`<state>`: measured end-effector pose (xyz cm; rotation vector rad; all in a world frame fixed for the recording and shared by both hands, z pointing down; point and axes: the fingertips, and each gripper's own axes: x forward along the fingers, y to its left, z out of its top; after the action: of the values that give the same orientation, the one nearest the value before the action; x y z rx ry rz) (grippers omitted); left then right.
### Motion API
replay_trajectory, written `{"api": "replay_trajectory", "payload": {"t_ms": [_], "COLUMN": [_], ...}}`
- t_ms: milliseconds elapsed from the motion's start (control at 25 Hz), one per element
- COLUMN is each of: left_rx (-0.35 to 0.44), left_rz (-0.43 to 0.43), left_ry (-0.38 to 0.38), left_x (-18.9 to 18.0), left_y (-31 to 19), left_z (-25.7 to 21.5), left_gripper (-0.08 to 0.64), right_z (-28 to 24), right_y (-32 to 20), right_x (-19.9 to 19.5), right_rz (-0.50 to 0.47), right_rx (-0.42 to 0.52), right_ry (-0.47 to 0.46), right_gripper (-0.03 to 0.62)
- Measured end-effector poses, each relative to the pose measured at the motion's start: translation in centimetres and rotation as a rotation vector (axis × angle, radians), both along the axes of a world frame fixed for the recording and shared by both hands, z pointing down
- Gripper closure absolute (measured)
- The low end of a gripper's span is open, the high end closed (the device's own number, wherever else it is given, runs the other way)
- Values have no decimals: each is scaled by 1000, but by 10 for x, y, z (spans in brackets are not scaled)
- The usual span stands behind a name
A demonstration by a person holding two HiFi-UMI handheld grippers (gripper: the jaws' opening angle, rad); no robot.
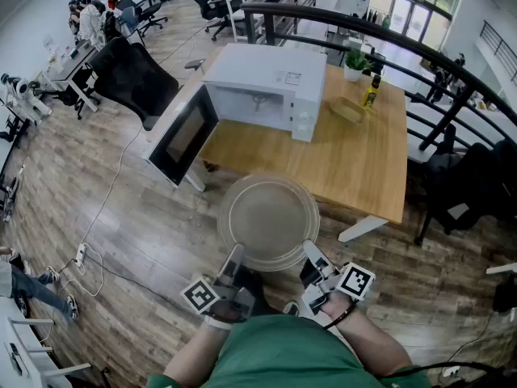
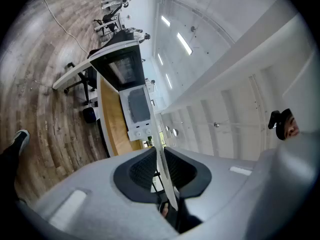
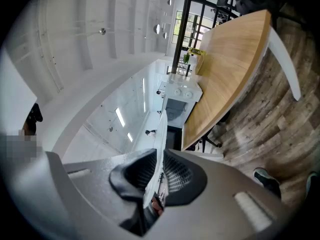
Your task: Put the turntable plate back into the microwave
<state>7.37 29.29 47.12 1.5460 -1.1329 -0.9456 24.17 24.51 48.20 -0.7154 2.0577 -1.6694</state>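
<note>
Right, I have the left gripper and right gripper each clamped on the plate, near rim, one per side so it carries flat. It hangs in front of the microwave, outside it, beside the open door.

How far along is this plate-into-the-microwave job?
Done: the microwave has its door open. In hand: the left hand-held gripper and right hand-held gripper each clamp the rim of the glass turntable plate, short of the table. Left: setting it inside and letting go.
</note>
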Motion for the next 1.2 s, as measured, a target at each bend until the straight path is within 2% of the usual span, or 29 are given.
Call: {"api": "replay_trajectory", "payload": {"t_ms": [240,440,680,840,1200], "left_rx": [9,23,40,33,55], "left_rz": [21,32,33,34,84], "left_ry": [-12,-18,-36,-23,-17], "left_x": [26,22,-5,-30,-83], "left_y": [57,78,88,98,92], "left_z": [-17,-24,-32,-30,-35], "left_gripper": [505,505,499,494,492], "right_z": [-16,-28,-38,-42,-45], "right_y": [57,78,88,97,96], "right_x": [26,22,-4,-30,-81], "right_rz": [-4,-6,-5,-6,27], "right_rx": [8,42,76,81,85], "right_ry": [-13,-20,-33,-26,2], "right_gripper": [546,546,541,538,542]}}
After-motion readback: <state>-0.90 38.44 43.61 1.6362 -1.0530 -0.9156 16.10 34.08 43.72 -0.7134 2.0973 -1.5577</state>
